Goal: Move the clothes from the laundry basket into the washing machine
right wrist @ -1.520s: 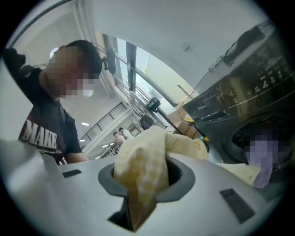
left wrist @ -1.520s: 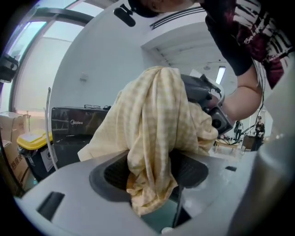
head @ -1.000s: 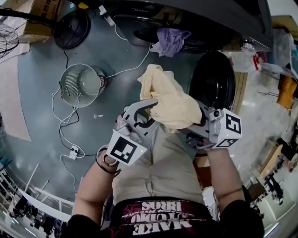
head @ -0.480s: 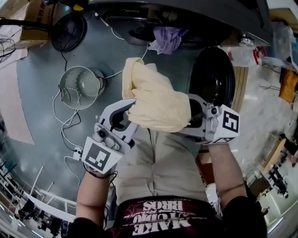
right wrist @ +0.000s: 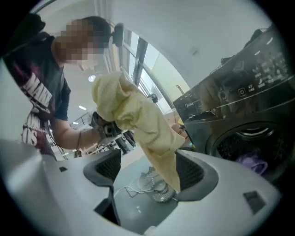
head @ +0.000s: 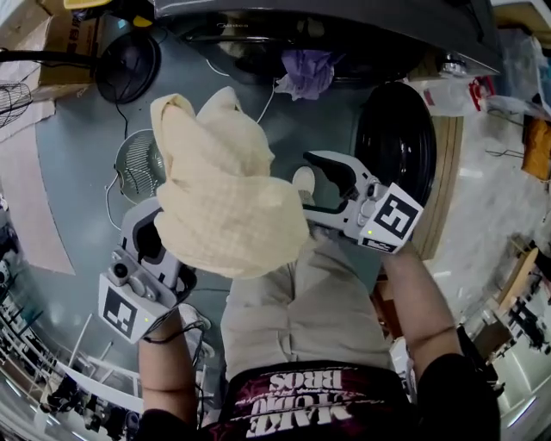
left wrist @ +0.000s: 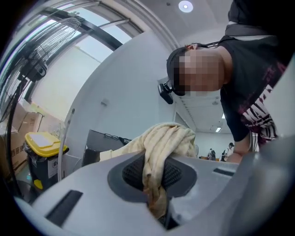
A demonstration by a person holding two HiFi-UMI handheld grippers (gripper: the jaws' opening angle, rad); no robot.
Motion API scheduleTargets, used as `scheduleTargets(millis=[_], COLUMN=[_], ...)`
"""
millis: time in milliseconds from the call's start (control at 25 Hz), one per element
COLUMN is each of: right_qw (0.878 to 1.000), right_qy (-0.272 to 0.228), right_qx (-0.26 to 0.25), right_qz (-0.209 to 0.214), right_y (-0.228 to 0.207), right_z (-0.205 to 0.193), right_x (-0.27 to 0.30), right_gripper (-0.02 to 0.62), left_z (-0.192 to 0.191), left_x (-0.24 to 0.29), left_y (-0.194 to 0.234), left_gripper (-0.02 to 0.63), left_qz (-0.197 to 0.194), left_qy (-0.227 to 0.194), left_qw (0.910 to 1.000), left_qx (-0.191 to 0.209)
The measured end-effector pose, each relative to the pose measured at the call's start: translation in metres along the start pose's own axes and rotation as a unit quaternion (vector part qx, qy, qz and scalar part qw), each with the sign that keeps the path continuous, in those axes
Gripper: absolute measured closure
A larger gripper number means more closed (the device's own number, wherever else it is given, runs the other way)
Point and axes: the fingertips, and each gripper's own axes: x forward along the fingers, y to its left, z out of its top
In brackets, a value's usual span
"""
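— What do we hold?
— One yellow cloth (head: 219, 207), up off the floor (head: 82, 138), near the one basket (head: 133, 165). Our left hand-held gripper (left wrist: 154, 184), jaws just closed, pinches it. Our right hand-held gripper (right wrist: 147, 175), jaws just opening, stands wide around its tail.
— Room ahead?
— The washing machine (head: 344, 30) stands open, door (head: 396, 142) swung aside, one purple garment (head: 306, 71) at its mouth.

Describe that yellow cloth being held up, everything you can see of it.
The yellow cloth is pale, soft fabric with a fine waffle-like weave, bunched and crumpled, held up in the air before the washing machine. The left tool, whose jaws have just been closing, pinches a fold of it. A loose end hangs between the jaws of the right tool, which have just been opening and stand apart, not gripping it.
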Motion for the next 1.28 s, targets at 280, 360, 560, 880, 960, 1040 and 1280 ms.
scheduleTargets(millis=[280, 360, 560, 880, 960, 1040, 1280], right_qw=[0.992, 0.986, 0.996, 0.981, 0.985, 0.986, 0.983], right_qy=[0.072, 0.076, 0.029, -0.071, -0.054, -0.044, -0.048], right_qx=[-0.105, -0.149, -0.042, 0.124, 0.122, 0.125, 0.155], right_qz=[-0.021, -0.009, -0.073, -0.128, -0.113, -0.098, -0.082], right_y=[-0.025, -0.019, -0.046, -0.085, -0.07, -0.055, -0.035], right_z=[-0.035, -0.04, -0.032, 0.007, 0.011, 0.014, 0.019], right_x=[0.081, 0.115, 0.13, -0.001, -0.014, -0.023, -0.046], right_gripper=[0.159, 0.155, 0.563, 0.566, 0.566, 0.566, 0.557], left_z=[0.018, 0.022, 0.007, -0.092, -0.119, -0.143, -0.173], left_x=[0.0, 0.001, 0.004, 0.015, 0.022, 0.026, 0.051], left_y=[-0.014, -0.022, -0.034, -0.005, -0.003, 0.0, 0.007], left_gripper=[0.568, 0.568, 0.568, 0.568, 0.568, 0.568, 0.568], left_qz=[-0.034, -0.053, -0.076, 0.001, 0.018, 0.04, 0.081], left_qy=[0.003, -0.004, 0.011, 0.168, 0.203, 0.239, 0.26], left_qw=[0.9994, 0.9985, 0.997, 0.979, 0.9707, 0.9633, 0.9541], left_qx=[0.001, -0.009, -0.006, 0.116, 0.126, 0.114, 0.124])
